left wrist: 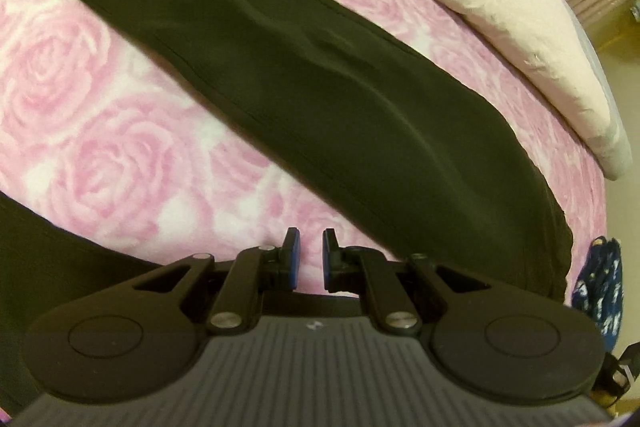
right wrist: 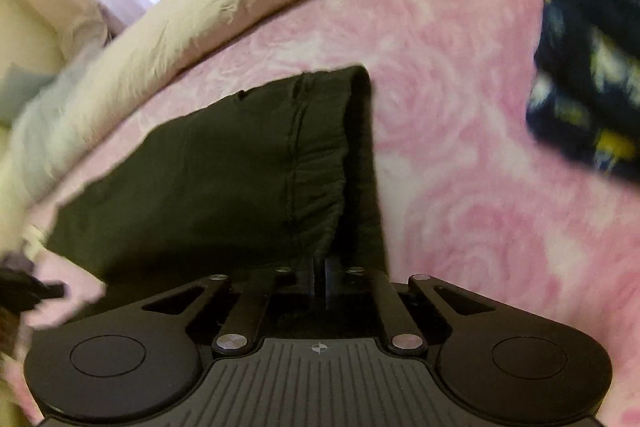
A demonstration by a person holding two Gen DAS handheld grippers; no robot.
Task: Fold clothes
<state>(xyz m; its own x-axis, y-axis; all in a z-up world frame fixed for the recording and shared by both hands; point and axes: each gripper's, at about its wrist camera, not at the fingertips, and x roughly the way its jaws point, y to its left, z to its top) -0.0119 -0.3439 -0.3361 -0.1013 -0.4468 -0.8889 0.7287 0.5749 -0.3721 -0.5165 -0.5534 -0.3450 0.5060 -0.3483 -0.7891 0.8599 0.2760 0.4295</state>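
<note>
Right gripper (right wrist: 320, 277) on diagonal black trousers (right wrist: 240, 167)

No readable words, brand names or numbers appear in either view. The right gripper (right wrist: 319, 277) body carries only a small crosshair mark (right wrist: 319, 347).

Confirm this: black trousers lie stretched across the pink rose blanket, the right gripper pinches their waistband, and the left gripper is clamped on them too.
One part is wrong. In the left wrist view the left gripper is open over the blanket, its fingers gripping nothing. The black trousers do lie across it, and the right gripper does pinch their waistband.
</note>
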